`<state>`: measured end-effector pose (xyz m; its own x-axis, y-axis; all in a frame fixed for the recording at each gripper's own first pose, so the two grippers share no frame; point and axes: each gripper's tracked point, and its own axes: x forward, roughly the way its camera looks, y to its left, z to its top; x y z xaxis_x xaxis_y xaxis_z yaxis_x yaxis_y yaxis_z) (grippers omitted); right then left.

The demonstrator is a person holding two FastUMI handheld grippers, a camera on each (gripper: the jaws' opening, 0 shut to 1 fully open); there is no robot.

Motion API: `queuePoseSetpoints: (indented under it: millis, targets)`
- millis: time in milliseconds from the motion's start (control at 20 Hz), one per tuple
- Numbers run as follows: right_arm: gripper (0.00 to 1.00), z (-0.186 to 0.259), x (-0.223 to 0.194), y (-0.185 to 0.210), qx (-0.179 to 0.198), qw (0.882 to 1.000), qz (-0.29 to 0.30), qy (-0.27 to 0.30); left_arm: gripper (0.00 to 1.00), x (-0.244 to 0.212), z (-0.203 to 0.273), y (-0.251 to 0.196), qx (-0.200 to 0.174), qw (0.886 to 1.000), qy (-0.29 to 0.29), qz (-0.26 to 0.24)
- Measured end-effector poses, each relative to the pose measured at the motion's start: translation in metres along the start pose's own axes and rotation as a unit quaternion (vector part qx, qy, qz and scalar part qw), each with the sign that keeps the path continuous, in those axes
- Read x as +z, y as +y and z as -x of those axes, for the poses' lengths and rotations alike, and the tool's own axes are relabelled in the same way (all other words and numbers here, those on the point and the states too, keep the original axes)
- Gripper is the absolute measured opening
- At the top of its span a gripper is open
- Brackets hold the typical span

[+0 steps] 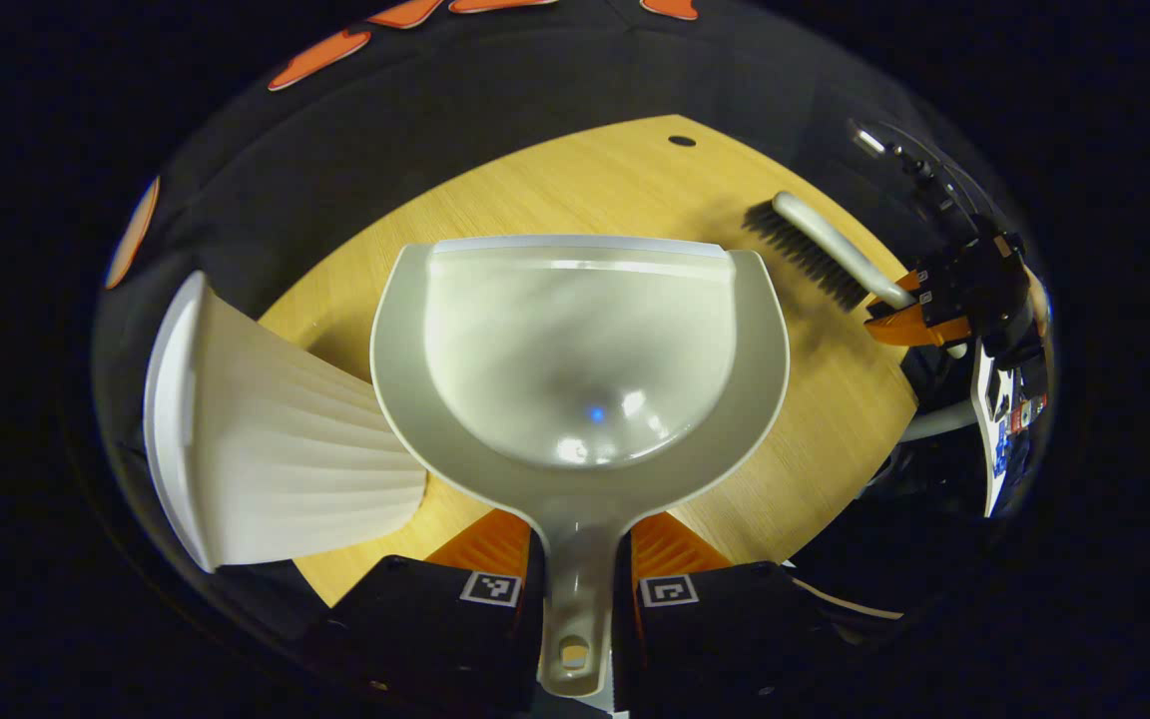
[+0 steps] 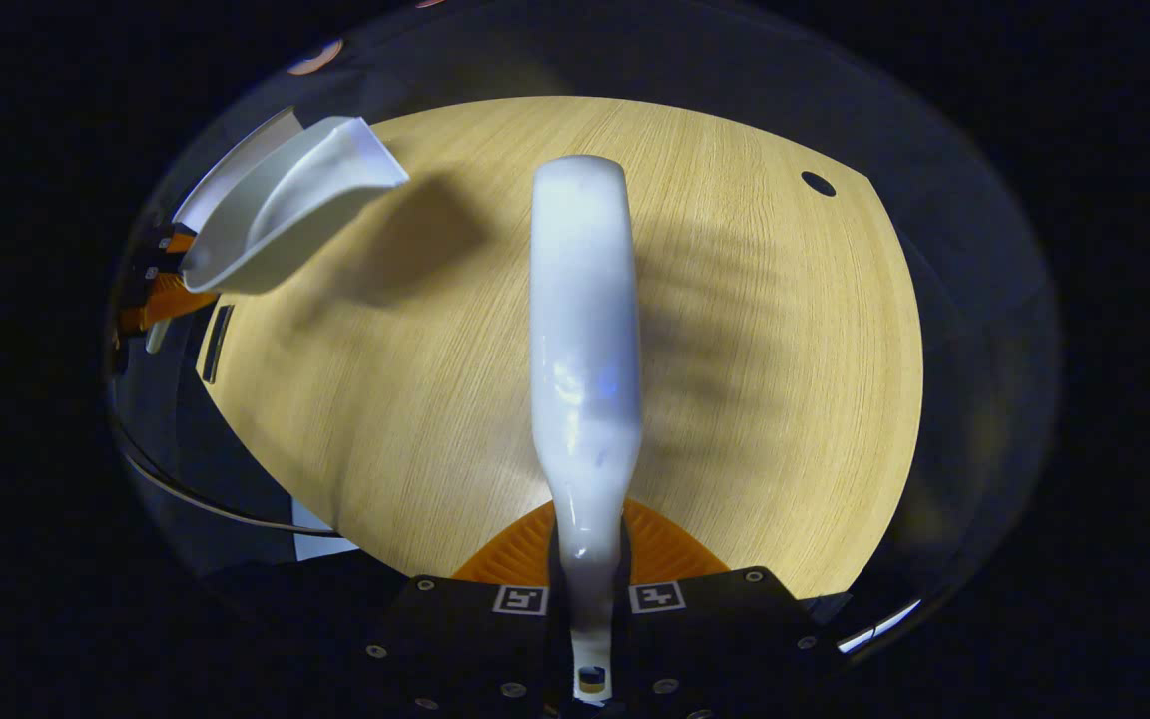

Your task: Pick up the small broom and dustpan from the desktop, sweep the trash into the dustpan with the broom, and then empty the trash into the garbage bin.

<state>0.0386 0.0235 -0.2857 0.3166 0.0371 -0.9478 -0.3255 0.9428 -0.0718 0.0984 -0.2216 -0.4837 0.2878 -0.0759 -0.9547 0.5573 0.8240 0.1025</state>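
Observation:
My left gripper [image 1: 575, 549] is shut on the handle of the pale grey dustpan [image 1: 580, 350], held above the wooden desktop [image 1: 825, 399]; its scoop looks empty. Just left of the pan stands the white ribbed garbage bin [image 1: 276, 439]. My right gripper [image 2: 590, 549] is shut on the handle of the white small broom [image 2: 585, 330], whose back faces the camera over the desktop [image 2: 415, 399]. In the left gripper view the broom [image 1: 825, 250] shows black bristles at the right, with the right gripper [image 1: 924, 315] on it. In the right gripper view the dustpan [image 2: 286, 220] hangs tilted at the upper left.
A small round hole [image 1: 682, 141] sits near the desktop's far edge, and the same hole [image 2: 818, 183] lies at the upper right in the right gripper view. The bin's rim [image 2: 231, 165] peeks from behind the dustpan. Black cloth surrounds the table.

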Motion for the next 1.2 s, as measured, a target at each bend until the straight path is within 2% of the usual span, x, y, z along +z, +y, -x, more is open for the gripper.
queuePoseSetpoints:
  millis: [200, 300, 500, 650, 750, 800, 1000, 1200]
  targets:
    - [0.15, -0.004, 0.009, 0.001, -0.020, 0.999, 0.017, 0.030, 0.29, -0.013, -0.032, -0.011, 0.000, 0.999, 0.033, 0.027]
    - [0.15, -0.015, 0.009, 0.007, -0.025, 0.999, 0.012, 0.044, 0.29, -0.016, -0.041, -0.015, 0.003, 0.998, 0.041, 0.054]
    - [0.15, -0.024, 0.010, -0.006, -0.040, 0.997, -0.004, 0.062, 0.29, -0.017, -0.052, -0.024, 0.011, 0.992, 0.042, 0.116]
    - [0.15, -0.022, 0.010, -0.002, -0.032, 0.998, 0.002, 0.063, 0.29, -0.014, -0.064, -0.027, 0.008, 0.992, 0.052, 0.115]
    - [0.16, -0.019, 0.015, -0.005, -0.034, 0.997, -0.001, 0.063, 0.33, -0.023, -0.067, -0.026, 0.001, 0.989, 0.052, 0.136]
    - [0.17, -0.019, 0.016, -0.006, -0.035, 0.997, -0.004, 0.062, 0.29, -0.030, -0.070, -0.028, -0.003, 0.987, 0.056, 0.149]
    - [0.17, -0.021, 0.017, -0.009, -0.039, 0.996, -0.033, 0.067, 0.31, -0.034, -0.070, -0.030, 0.008, 0.983, 0.068, 0.170]
    - [0.19, -0.023, 0.021, -0.013, -0.039, 0.996, -0.039, 0.067, 0.36, -0.045, -0.080, -0.038, 0.017, 0.982, 0.106, 0.155]
